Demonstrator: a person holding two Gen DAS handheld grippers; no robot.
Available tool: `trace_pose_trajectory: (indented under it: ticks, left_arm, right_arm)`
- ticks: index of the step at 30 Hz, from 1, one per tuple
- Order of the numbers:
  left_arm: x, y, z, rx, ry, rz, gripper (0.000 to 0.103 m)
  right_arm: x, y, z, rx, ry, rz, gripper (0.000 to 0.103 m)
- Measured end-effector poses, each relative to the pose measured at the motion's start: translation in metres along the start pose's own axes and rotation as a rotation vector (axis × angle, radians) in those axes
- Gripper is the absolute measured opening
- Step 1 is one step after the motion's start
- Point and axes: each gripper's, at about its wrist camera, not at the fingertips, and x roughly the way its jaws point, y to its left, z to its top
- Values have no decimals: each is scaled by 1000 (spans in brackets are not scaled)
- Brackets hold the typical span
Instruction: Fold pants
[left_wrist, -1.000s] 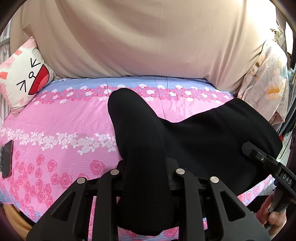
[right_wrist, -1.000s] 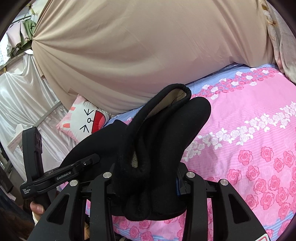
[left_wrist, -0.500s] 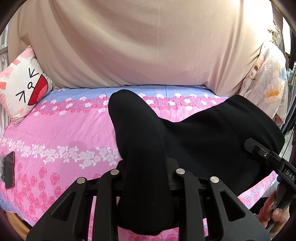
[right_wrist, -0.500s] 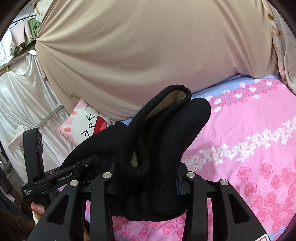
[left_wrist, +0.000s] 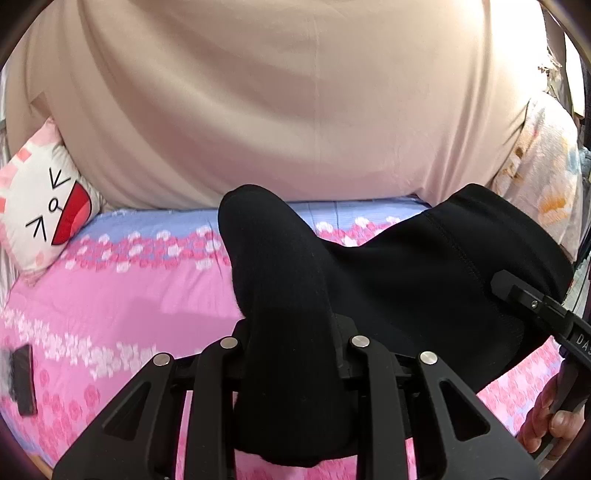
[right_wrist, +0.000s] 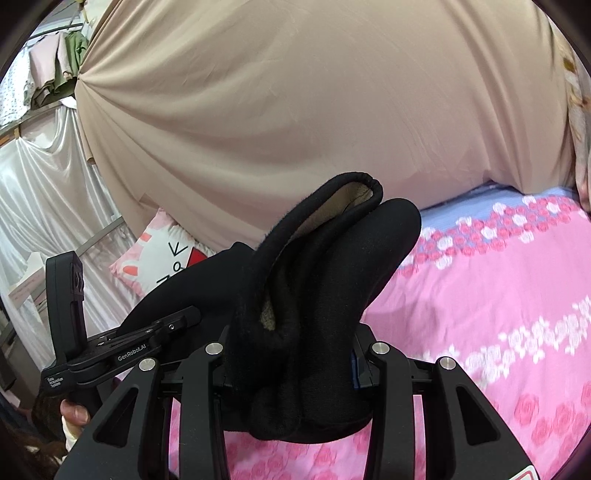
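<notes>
Black pants (left_wrist: 424, 280) hang stretched between my two grippers above a pink rose-print bed (left_wrist: 122, 295). My left gripper (left_wrist: 288, 332) is shut on a thick bunch of the black cloth, which stands up between its jaws and hides the fingertips. In the right wrist view my right gripper (right_wrist: 291, 347) is shut on a thicker wad of the pants (right_wrist: 325, 266), with a tan fleece lining showing at the top fold. Each view shows the other gripper at its edge, with a hand on its handle: the right gripper (left_wrist: 543, 317) and the left gripper (right_wrist: 122, 347).
A beige sheet (left_wrist: 295, 110) hangs as a backdrop behind the bed. A cat-face pillow (left_wrist: 44, 210) lies at the bed's far left corner. A dark phone (left_wrist: 22, 384) rests near the bed's left edge. Floral fabric (left_wrist: 546, 184) hangs at the right. White drapes (right_wrist: 44, 206) and a rail stand at the left.
Both grippers have risen and moved with the pants still held; the bed takes up less of each view and sits lower, with more of the beige backdrop in sight.
</notes>
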Motion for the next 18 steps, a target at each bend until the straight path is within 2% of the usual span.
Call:
trace_pose_trajectory:
  ticks: [10,18]
  left_arm:
    - [63,9,61,11,-87,13,23]
    - [154,15,84,26,-95,43,23]
  right_arm:
    - [72,-42,62,-1,-71,21,37]
    - [151,-97,73,42,-48,11,37]
